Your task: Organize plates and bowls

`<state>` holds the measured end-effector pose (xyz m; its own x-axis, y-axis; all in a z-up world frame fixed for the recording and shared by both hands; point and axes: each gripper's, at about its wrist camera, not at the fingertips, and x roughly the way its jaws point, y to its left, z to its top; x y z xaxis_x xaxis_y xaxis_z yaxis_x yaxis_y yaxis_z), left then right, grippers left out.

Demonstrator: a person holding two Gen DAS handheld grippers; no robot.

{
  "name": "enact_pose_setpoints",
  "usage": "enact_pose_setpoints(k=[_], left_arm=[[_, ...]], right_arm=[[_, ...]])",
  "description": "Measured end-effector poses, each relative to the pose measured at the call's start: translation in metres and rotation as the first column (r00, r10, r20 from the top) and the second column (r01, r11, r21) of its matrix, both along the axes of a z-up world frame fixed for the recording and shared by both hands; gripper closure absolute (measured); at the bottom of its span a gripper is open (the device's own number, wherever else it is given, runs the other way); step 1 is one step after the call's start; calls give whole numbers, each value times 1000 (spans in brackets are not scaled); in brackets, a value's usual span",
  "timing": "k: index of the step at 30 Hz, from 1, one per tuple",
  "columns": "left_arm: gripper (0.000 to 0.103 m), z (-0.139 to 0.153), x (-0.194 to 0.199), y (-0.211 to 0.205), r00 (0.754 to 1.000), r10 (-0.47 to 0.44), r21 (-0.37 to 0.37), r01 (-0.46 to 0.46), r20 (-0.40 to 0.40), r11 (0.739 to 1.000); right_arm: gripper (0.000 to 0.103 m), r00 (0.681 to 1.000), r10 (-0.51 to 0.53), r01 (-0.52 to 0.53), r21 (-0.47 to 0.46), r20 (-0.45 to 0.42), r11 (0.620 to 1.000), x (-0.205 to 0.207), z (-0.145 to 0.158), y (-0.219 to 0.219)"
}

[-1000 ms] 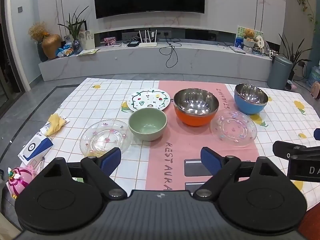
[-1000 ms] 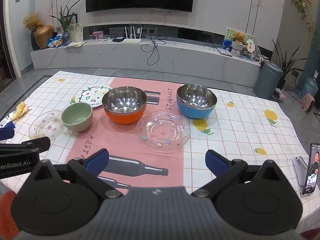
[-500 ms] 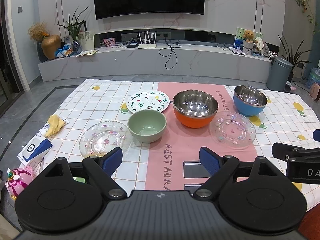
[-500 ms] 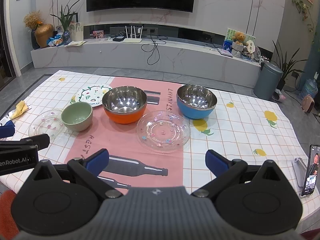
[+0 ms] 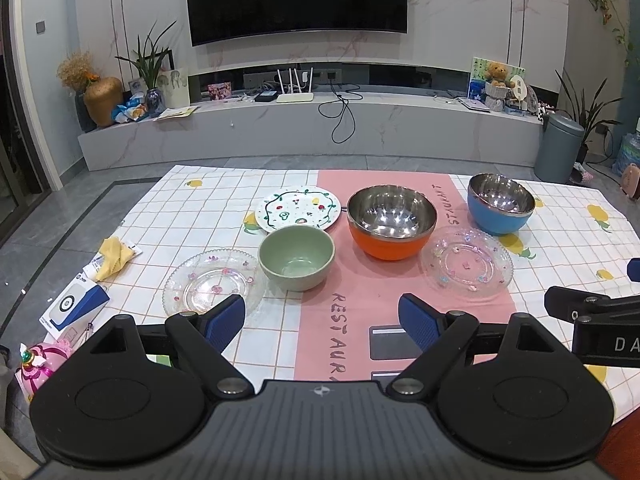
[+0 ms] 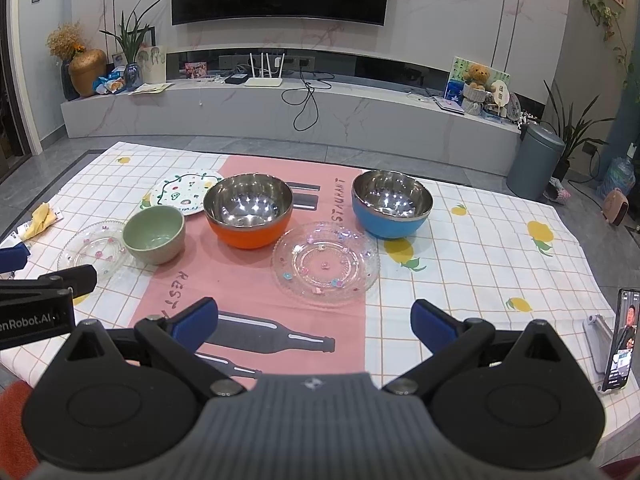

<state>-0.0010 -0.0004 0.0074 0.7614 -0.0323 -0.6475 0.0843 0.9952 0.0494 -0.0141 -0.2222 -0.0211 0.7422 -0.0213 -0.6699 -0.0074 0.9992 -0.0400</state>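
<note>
On the tablecloth stand a green bowl (image 5: pixel 296 257), an orange steel-lined bowl (image 5: pixel 391 221) and a blue steel-lined bowl (image 5: pixel 501 208). A white painted plate (image 5: pixel 298 213) lies behind the green bowl. One clear glass plate (image 5: pixel 214 286) lies left of the green bowl, another (image 5: pixel 467 265) right of the orange bowl. My left gripper (image 5: pixel 322 322) is open and empty, near the front of the table. My right gripper (image 6: pixel 314 326) is open and empty, just in front of the right glass plate (image 6: pixel 325 267).
A yellow cloth (image 5: pixel 114 258), a blue and white box (image 5: pixel 74 309) and a pink toy (image 5: pixel 38 362) lie at the table's left edge. A phone on a stand (image 6: pixel 620 340) is at the right edge. A grey bin (image 6: pixel 534 162) stands beyond the table.
Both grippers have drifted back and up slightly, so the dishes sit a little lower in view. Nothing was taken hold of or moved.
</note>
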Motion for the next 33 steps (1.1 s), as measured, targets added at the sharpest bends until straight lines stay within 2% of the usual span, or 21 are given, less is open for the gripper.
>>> enact_pose_setpoints(k=[33], left_arm=[[2, 2, -2, -1, 1000, -2, -1, 2, 1, 1000]], right_arm=[[3, 1000, 3, -3, -2, -10, 1000, -2, -3, 3]])
